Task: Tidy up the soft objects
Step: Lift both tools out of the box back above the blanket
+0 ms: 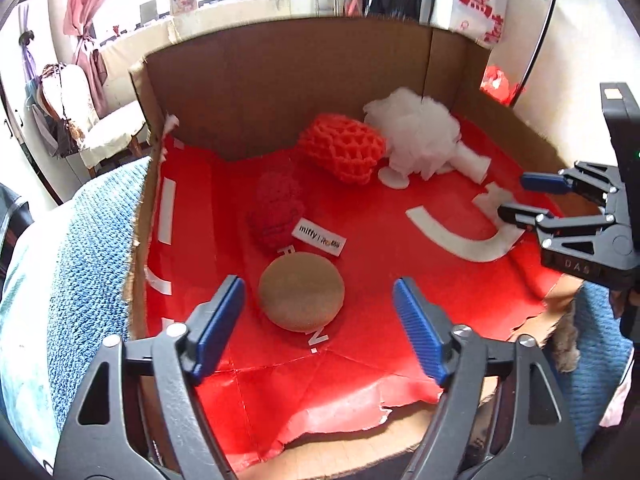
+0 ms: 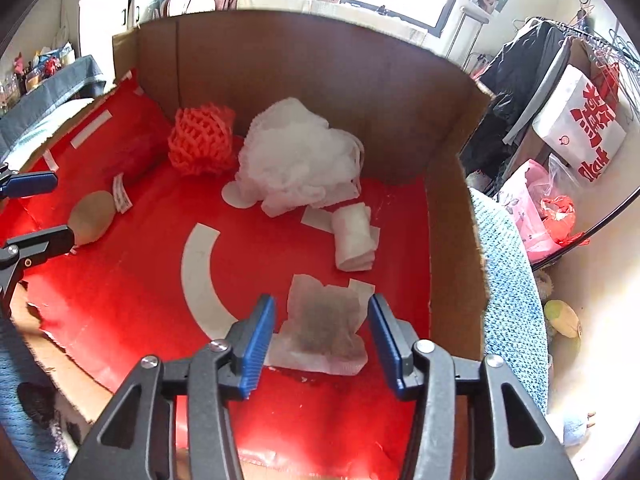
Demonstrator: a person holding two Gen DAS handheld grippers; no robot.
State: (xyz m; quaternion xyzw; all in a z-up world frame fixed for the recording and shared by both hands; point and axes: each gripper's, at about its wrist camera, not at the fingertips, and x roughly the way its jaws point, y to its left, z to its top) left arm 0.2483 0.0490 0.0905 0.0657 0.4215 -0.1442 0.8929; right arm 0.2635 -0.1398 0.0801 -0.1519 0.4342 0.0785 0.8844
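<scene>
We held both tongs released over the red-lined box [image 1: 256, 80]: the left tongs [image 1: 320, 328] straddled the tan puff [image 1: 301, 291] near the front edge, the right tongs [image 2: 322, 344] bracketed the sachet [image 2: 326, 330] by the right wall, nothing gripped.

Black skeletal gripper [image 1: 319, 332] frames, silver screws, ribbed blue pads [image 2: 256, 346], white "DAS" lettering.
</scene>
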